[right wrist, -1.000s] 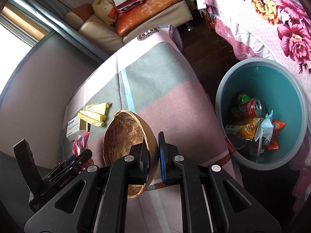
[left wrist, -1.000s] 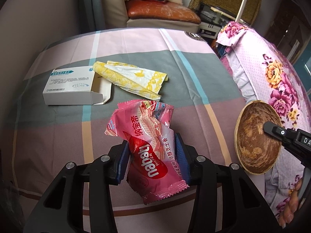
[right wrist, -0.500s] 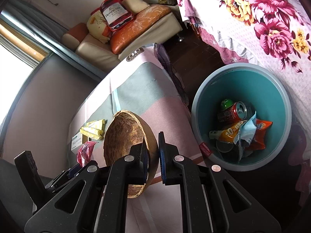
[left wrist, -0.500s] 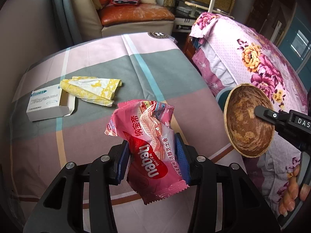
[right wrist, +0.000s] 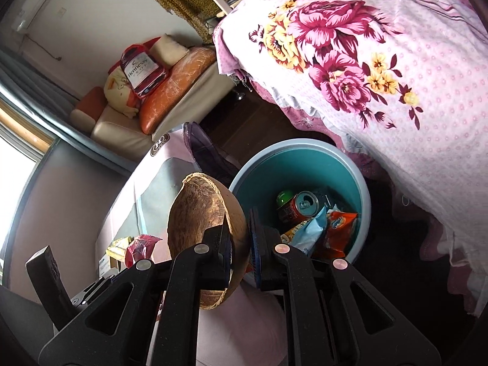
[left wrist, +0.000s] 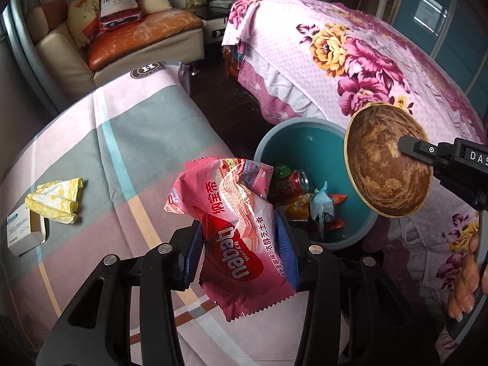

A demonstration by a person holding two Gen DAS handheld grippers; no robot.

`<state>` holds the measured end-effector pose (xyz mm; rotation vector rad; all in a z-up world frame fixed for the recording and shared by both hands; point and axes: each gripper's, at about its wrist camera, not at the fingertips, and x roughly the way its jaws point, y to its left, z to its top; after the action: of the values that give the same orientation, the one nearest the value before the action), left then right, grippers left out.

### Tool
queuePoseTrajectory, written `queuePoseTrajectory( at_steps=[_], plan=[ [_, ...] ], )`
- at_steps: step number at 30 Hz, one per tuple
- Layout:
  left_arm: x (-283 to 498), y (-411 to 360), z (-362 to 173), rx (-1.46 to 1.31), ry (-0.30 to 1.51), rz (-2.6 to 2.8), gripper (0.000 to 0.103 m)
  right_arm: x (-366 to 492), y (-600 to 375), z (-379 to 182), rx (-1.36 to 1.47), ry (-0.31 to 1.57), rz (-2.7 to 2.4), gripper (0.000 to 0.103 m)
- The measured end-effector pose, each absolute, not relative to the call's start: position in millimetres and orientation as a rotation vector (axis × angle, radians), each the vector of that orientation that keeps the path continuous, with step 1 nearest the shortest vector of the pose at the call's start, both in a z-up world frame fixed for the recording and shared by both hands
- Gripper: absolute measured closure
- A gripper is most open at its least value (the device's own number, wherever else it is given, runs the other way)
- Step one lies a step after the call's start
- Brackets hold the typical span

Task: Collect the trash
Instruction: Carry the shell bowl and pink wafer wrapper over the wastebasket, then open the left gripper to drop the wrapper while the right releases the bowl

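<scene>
My left gripper (left wrist: 239, 250) is shut on a pink wafer wrapper (left wrist: 235, 222) and holds it over the table's right edge, beside the teal trash bin (left wrist: 308, 143). My right gripper (right wrist: 241, 241) is shut on the rim of a brown coconut shell half (right wrist: 198, 213) and holds it beside the bin (right wrist: 341, 164); the shell also shows in the left wrist view (left wrist: 387, 164). The bin holds a red can (right wrist: 300, 209) and snack wrappers. A yellow crumpled napkin (left wrist: 56, 199) and a white open box (left wrist: 23, 233) lie on the table at the left.
The table (left wrist: 128, 140) has a pink and grey checked cloth. A bed with a floral cover (left wrist: 350, 58) stands right of the bin. A sofa with cushions (left wrist: 122, 36) stands at the back.
Both grippers have moved right, off the table toward the bin. The bin now shows in the left wrist view and is larger in the right wrist view. Both grips are unchanged.
</scene>
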<state>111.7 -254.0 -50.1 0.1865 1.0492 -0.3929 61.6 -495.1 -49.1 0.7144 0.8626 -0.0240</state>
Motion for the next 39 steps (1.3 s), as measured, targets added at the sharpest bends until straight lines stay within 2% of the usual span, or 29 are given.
queuePoseTrajectory(
  at_steps=[9,21,24,26,28,31,39],
  plan=[
    [118.8,-308.2,-65.2,0.21,1.081,-0.474,0.056,55.4,-529.3,-67.6,0.731,0.879,-0.097,0.092],
    [134.2,-335.7,-80.7,0.2,1.117,-0.513,0.053,56.1,-550.2,-76.0,0.734,0.89,-0.152,0.091],
    [136.8,-338.6,-86.4,0.195,1.14,-0.528,0.047,57.8,-550.6,-77.4,0.731,0.895,-0.159,0.091],
    [137.5,-339.3,-90.1,0.197,1.152,-0.524,0.038,58.6,-550.4,-78.0,0.729,0.897,-0.161,0.09],
    [136.6,-337.5,-90.5,0.198,1.141,-0.515,0.024,62.0,-549.2,-78.6,0.725,0.9,-0.162,0.089],
    [137.5,-332.6,-89.2,0.189,1.136,-0.502,0.015,64.4,-546.3,-80.8,0.721,0.908,-0.161,0.089],
    [138.9,-307.7,-91.3,0.15,1.144,-0.47,0.012,72.7,-535.5,-85.6,0.704,0.933,-0.157,0.089]
  ],
)
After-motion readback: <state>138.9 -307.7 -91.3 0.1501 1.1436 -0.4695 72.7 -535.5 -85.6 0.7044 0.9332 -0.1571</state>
